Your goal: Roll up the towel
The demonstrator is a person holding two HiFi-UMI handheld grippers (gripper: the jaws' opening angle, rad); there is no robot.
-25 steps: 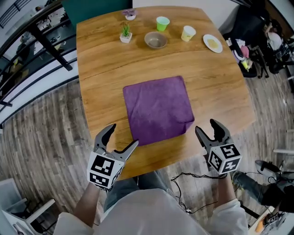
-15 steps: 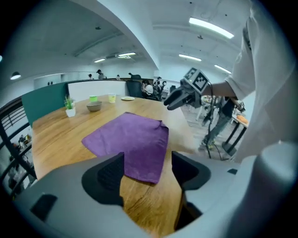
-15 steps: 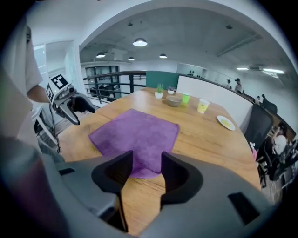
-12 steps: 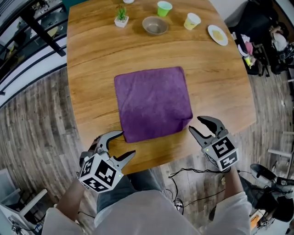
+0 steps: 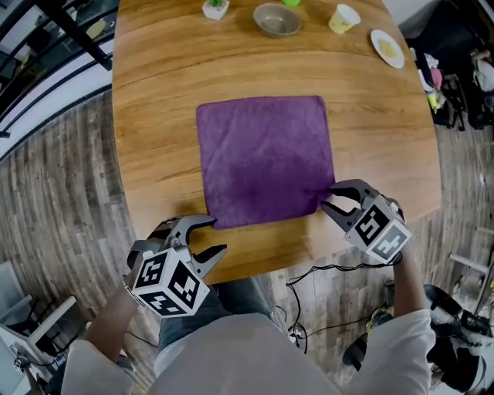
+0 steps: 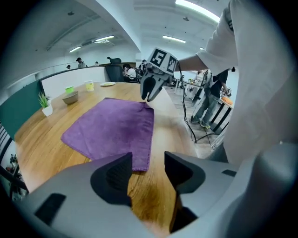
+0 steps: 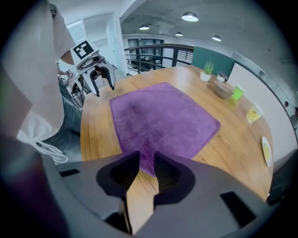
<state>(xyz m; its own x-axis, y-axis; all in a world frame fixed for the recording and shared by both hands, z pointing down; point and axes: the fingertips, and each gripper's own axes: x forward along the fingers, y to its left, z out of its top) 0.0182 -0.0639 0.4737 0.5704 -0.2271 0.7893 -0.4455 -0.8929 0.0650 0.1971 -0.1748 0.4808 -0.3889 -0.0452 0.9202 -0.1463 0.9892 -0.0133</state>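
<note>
A purple towel (image 5: 266,158) (image 6: 111,128) (image 7: 163,116) lies flat and square on the wooden table (image 5: 154,116). My right gripper (image 5: 327,198) (image 7: 147,160) points down at the towel's near right corner. Its jaws have just been closing to a narrow gap, and the creased corner lies between the tips without a clear pinch. My left gripper (image 5: 218,235) (image 6: 147,162) hovers at the near left corner. Its jaws have also just been closing but stand well apart, with the towel's corner just ahead of the tips and bare wood between them.
At the table's far edge stand a small potted plant (image 5: 216,8), a bowl (image 5: 276,19), a cup (image 5: 343,17) and a plate (image 5: 386,48). The table's near edge runs just under both grippers. A cable (image 5: 332,270) lies on the floor below.
Both grippers have come down and forward to the towel's near corners and rolled. Their jaws are narrower than before, the right more so. The towel has not moved.
</note>
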